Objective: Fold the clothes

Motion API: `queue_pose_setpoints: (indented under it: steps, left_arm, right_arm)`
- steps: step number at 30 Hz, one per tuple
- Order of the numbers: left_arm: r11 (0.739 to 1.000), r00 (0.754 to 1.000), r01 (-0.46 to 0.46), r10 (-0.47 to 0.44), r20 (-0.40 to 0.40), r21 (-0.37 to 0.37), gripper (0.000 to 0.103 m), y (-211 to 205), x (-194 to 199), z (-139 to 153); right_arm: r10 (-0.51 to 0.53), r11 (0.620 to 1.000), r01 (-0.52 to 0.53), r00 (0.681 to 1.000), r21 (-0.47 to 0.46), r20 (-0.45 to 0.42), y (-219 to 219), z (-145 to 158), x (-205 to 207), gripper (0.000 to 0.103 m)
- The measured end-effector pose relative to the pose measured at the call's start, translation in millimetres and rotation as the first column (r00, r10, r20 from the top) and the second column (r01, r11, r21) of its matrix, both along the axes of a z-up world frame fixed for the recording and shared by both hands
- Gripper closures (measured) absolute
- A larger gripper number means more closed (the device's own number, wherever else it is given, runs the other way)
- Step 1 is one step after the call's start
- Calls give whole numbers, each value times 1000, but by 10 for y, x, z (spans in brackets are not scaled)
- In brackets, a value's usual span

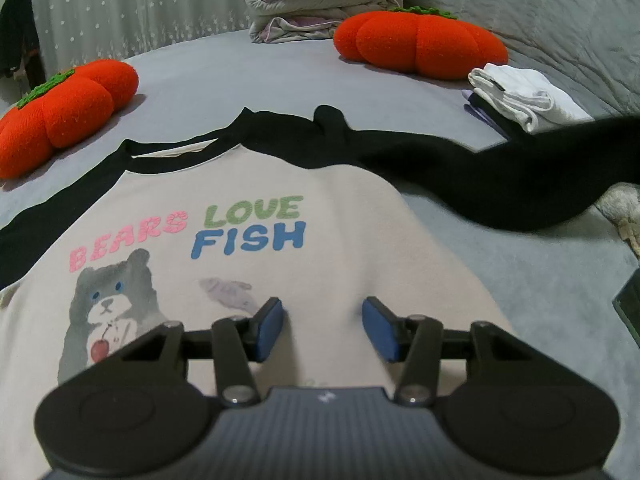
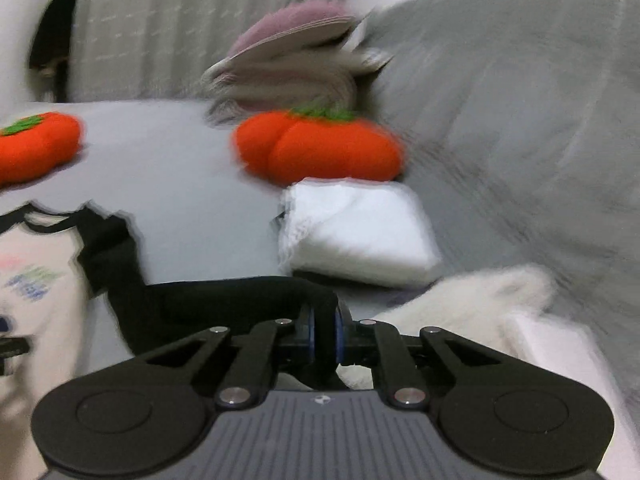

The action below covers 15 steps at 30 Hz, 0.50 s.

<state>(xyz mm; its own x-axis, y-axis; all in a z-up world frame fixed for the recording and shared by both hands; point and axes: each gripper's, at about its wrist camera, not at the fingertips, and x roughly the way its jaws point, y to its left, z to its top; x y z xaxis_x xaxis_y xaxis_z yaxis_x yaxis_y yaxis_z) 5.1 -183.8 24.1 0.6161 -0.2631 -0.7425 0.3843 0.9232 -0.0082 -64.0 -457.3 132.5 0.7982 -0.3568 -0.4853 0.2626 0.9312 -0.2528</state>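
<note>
On the bed (image 1: 280,76), at left, the sweatshirt (image 1: 248,264) lies front-up and unfolded. Left gripper (image 1: 323,328) hovers over its chest, jaws apart, empty. Right gripper (image 2: 324,338) has its jaws clamped on the black sleeve (image 2: 224,300). Beyond, folded white clothes (image 2: 360,232) are done.

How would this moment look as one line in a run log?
step: fold sleeve | right fingers: shut on black sleeve | left fingers: open over shirt
</note>
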Motion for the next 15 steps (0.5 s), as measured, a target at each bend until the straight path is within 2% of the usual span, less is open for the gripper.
queue_pose_setpoints:
  steps: [3,9,12,15]
  left_arm:
    - [1000,1000,4,-4,7,7,55,-6,-10,-9]
    - [1000,1000,14,-14,15,16,53,-12,-11,-26]
    - [1000,1000,22,-22,21,23,52,-18,-18,-32]
    - [999,999,29,-29,22,20,52,-9,-17,-31]
  right_arm:
    - [-77,994,81,995,-70,58,-55,78,33,92]
    - [-239,969,245,958,-19,155,-376,153,123,92]
    - [-264,964,266,947,14,183,-575,188,141,93]
    - [-271,961,277,945,-10,182,-640,131,230,93]
